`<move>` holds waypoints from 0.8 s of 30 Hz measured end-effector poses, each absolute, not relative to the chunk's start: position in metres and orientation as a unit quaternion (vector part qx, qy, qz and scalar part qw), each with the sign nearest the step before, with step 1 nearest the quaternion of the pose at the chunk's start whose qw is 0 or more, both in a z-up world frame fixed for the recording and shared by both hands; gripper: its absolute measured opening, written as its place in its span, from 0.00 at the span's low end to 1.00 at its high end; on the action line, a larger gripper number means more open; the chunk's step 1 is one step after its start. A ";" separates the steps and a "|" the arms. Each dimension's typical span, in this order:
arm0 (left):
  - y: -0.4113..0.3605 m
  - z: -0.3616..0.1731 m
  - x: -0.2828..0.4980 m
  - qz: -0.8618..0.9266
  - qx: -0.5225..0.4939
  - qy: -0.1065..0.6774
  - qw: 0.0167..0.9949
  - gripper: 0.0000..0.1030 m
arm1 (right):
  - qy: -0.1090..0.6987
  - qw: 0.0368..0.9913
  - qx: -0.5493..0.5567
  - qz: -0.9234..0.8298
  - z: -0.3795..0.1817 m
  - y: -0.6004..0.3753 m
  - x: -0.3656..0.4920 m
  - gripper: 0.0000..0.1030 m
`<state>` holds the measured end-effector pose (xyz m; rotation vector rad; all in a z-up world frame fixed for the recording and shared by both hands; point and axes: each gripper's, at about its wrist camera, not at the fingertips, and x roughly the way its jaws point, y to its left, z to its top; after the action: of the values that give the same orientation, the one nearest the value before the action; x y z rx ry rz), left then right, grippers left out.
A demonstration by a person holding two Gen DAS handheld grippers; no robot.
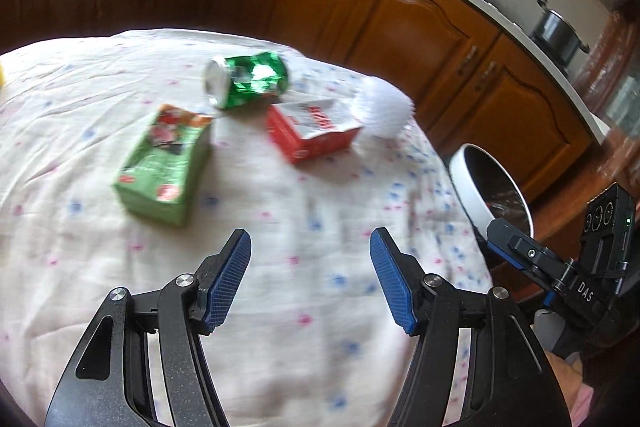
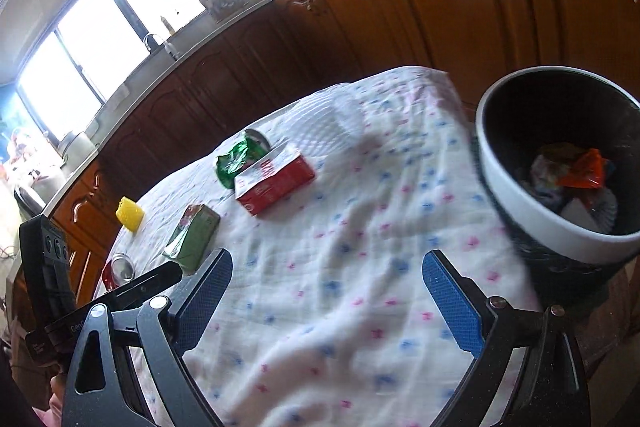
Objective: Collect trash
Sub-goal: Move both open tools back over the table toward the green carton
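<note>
Both of your tools are empty: the left gripper [image 1: 310,275] hovers over the bare patterned tablecloth [image 1: 280,367] with its blue pads spread wide, and the right gripper [image 2: 326,301] is spread just as wide nearer the trash bin [image 2: 516,195], with nothing between its fingers. The trash lies ahead of your left tool in a loose cluster: a green juice carton [image 1: 164,167] lying flat, closest to you; beyond it a crushed green can [image 1: 248,79] on its side; and a red and white carton [image 1: 314,129] just beside the can, with a white frilled paper cup [image 1: 386,109] touching its far corner. From the right wrist view you also see a yellow piece [image 2: 130,213] and a small red can [image 2: 118,271] near the table edge to the left, well apart from the bin, which already holds wrappers. Expect all of this to be light. The juice carton is probably thin card that caves under hard pressure, so close across its narrow thickness near the middle and squeeze gently. The crushed can looks stiff but creased and slick; pinch across the dented body, not the round rim, or it may roll. The paper cup is likely flimsy, so take its rim.
</note>
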<state>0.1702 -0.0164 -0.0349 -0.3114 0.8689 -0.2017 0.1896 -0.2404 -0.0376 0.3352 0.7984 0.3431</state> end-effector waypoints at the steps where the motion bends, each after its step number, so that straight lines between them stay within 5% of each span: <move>1: -0.013 -0.035 0.169 -0.094 -0.151 0.418 0.891 0.61 | 0.385 0.893 0.159 0.168 -0.038 -0.236 0.191 0.95; 13: 0.026 -0.033 0.171 -0.055 -0.155 0.406 0.899 0.61 | 0.383 0.895 0.153 0.171 -0.036 -0.219 0.212 0.95; 24: 0.050 -0.039 0.196 -0.020 -0.139 0.410 0.901 0.76 | 0.369 0.903 0.151 0.157 -0.030 -0.222 0.257 0.93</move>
<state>0.1957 0.0497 -0.0393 -0.2866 0.8482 -0.0408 0.2570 -0.2216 -0.0295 0.3121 0.7634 0.3240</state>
